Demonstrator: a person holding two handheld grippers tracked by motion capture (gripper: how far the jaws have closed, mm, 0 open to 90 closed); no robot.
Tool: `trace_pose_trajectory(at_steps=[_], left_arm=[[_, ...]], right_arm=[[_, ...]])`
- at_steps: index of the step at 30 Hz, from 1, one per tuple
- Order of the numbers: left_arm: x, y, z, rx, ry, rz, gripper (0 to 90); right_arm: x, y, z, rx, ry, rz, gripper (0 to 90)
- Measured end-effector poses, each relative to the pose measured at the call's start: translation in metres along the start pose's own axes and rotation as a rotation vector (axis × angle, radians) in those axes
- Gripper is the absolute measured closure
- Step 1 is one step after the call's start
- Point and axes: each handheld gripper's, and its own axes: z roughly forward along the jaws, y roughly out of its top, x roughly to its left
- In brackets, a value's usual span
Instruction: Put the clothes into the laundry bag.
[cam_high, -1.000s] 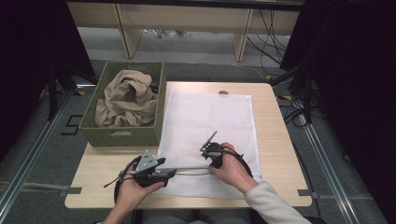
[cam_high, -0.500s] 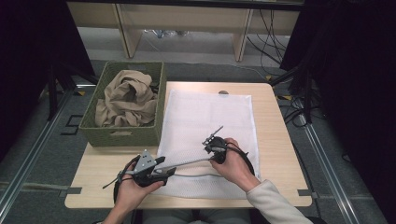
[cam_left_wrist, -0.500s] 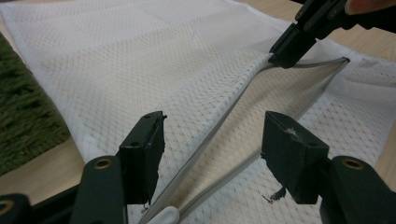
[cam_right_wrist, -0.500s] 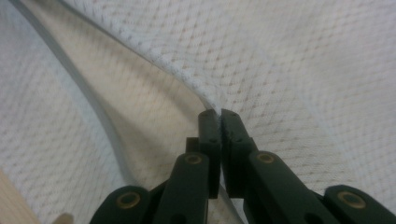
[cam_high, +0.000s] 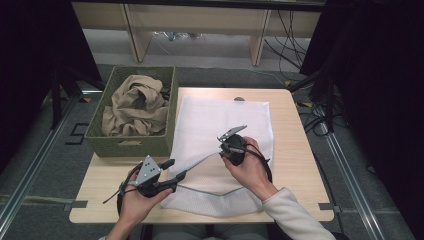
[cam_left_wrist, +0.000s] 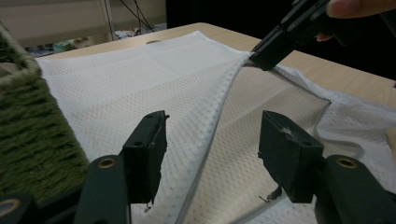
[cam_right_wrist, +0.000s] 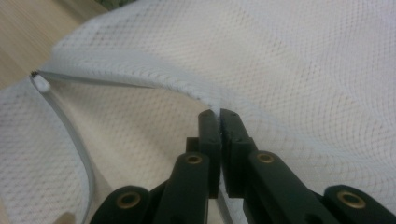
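A white mesh bag (cam_high: 220, 117) lies flat on the wooden table (cam_high: 295, 160). My right gripper (cam_high: 221, 151) is shut on the upper layer at the bag's open edge and holds it lifted, so the mouth gapes; the pinched mesh (cam_right_wrist: 303, 60) shows at the jaw tips of the right gripper (cam_right_wrist: 219, 114). My left gripper (cam_high: 176, 169) sits at the bag's near left edge, open. Its jaws have just been closing a little. In the left gripper view the raised fold of the bag (cam_left_wrist: 140, 79) runs between the jaws of the left gripper (cam_left_wrist: 212, 135) without touching the pads.
A green woven basket (cam_high: 130, 145) with crumpled beige cloth (cam_high: 135, 105) stands at the table's left, close to my left gripper, and its wall (cam_left_wrist: 28, 130) is just beside the left jaw. Bare table lies right of the bag.
My right gripper has risen with the mesh edge, lifting the bag's upper layer into a tent. The left hand has stayed put.
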Motion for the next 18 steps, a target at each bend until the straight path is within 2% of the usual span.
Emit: trace_pose_trajectory(at_steps=[1,2,3,4,5,8,10,11,13,14,15,18], left_arm=[[0.003,0.003,-0.001,0.003,0.01,0.015,41.3],[0.005,0.007,-0.001,-0.003,0.018,0.008,40.9],[0.008,0.011,-0.001,-0.011,0.025,0.011,40.7],[0.012,0.015,-0.001,-0.011,0.04,0.009,40.2],[0.016,0.02,0.0,-0.011,0.052,0.001,39.1],[0.035,0.036,0.004,-0.014,0.116,-0.011,32.8],[0.045,0.044,0.005,-0.017,0.158,-0.021,29.0],[0.052,0.049,0.006,-0.024,0.176,-0.026,27.3],[0.066,0.058,0.009,-0.021,0.222,-0.031,23.3],[0.073,0.062,0.011,-0.015,0.242,-0.02,20.8],[0.079,0.066,0.013,-0.013,0.261,-0.018,19.6],[0.1,0.078,0.021,0.0,0.302,-0.041,16.4]], right_arm=[[0.001,0.001,0.0,-0.015,0.002,0.013,89.3],[0.002,0.002,-0.002,0.0,0.017,0.019,89.3],[0.001,0.003,-0.003,-0.01,0.016,0.008,89.3],[0.004,0.004,-0.004,-0.014,0.017,0.046,89.3],[0.003,0.004,-0.003,-0.034,0.008,0.024,89.3],[0.003,0.006,-0.006,-0.022,0.022,0.0,89.2],[0.006,0.007,-0.008,-0.028,0.019,0.038,89.2],[0.005,0.007,-0.008,-0.033,0.019,0.004,89.3],[0.006,0.007,-0.01,-0.034,0.019,0.014,89.2],[0.006,0.006,-0.009,-0.037,0.025,-0.002,89.3],[0.006,0.006,-0.009,-0.035,0.021,0.005,89.3],[0.006,0.006,-0.008,-0.033,0.018,0.004,89.3]])
